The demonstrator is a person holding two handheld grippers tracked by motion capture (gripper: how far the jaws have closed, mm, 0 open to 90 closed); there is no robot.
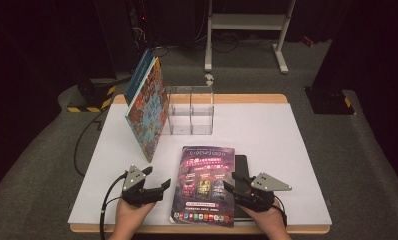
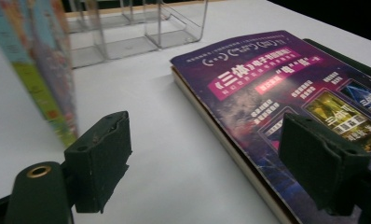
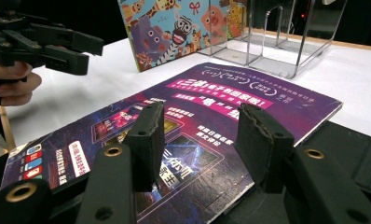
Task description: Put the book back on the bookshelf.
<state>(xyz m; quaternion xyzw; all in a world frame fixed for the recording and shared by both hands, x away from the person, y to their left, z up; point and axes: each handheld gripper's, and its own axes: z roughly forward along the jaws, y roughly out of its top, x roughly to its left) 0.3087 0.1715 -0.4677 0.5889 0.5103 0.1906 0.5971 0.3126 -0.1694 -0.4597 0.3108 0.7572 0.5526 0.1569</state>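
A purple book (image 1: 204, 182) (image 2: 277, 79) (image 3: 230, 100) lies flat at the table's front centre, on top of a black book (image 1: 241, 167) (image 3: 356, 140) that sticks out on its right. My left gripper (image 1: 158, 177) (image 2: 207, 154) (image 3: 88, 56) is open just left of the purple book, with that book's left edge between its wide jaws and nothing touching the pads. My right gripper (image 1: 230, 181) (image 3: 204, 135) is open low over the purple book's right part, and its pads are clear of the cover.
Colourful picture books (image 1: 147, 107) (image 2: 39, 70) (image 3: 183, 28) lean against the left side of a clear acrylic organizer (image 1: 189, 110) (image 2: 141, 28) (image 3: 286, 37) at the back of the white table (image 1: 267, 130). A white metal stand (image 1: 247, 22) is on the floor behind.
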